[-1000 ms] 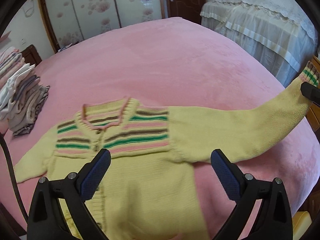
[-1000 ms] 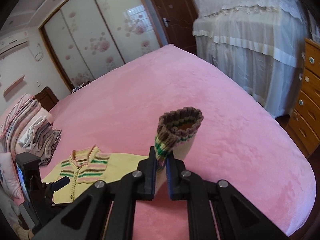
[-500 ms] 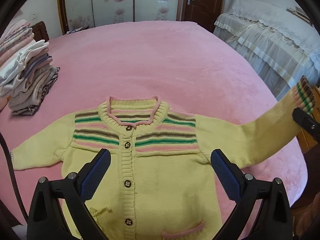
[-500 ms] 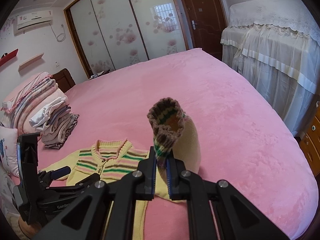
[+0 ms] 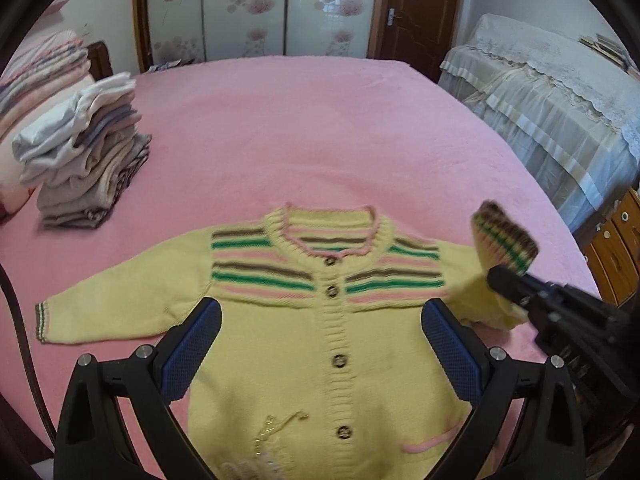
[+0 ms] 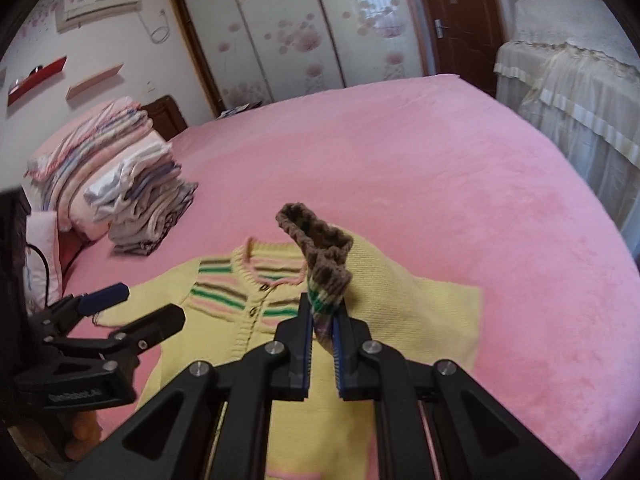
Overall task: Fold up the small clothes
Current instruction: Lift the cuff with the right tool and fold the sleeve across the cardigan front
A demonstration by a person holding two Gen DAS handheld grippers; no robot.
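Observation:
A small yellow knitted cardigan (image 5: 320,352) with pink, green and brown chest stripes lies buttoned, front up, on the pink bed (image 5: 320,132). My right gripper (image 6: 322,312) is shut on the striped cuff (image 6: 320,264) of one sleeve and holds it lifted, doubled back over the cardigan's right side (image 6: 420,308). In the left wrist view that cuff (image 5: 504,240) hangs at the right, pinched by the right gripper (image 5: 500,278). My left gripper (image 5: 320,336) hovers open above the cardigan's chest, nothing between its fingers. The other sleeve (image 5: 112,308) lies flat, stretched out to the left.
A stack of folded clothes (image 5: 84,152) sits at the bed's left, with a taller pile of bedding (image 6: 92,160) behind it. A covered piece of furniture (image 5: 560,108) and a wooden drawer chest (image 5: 616,244) stand to the right of the bed.
The right gripper has carried the sleeve cuff leftward, from stretched out over the bed's right edge to over the cardigan's shoulder. The left gripper has shifted, so the cardigan now sits centred under it.

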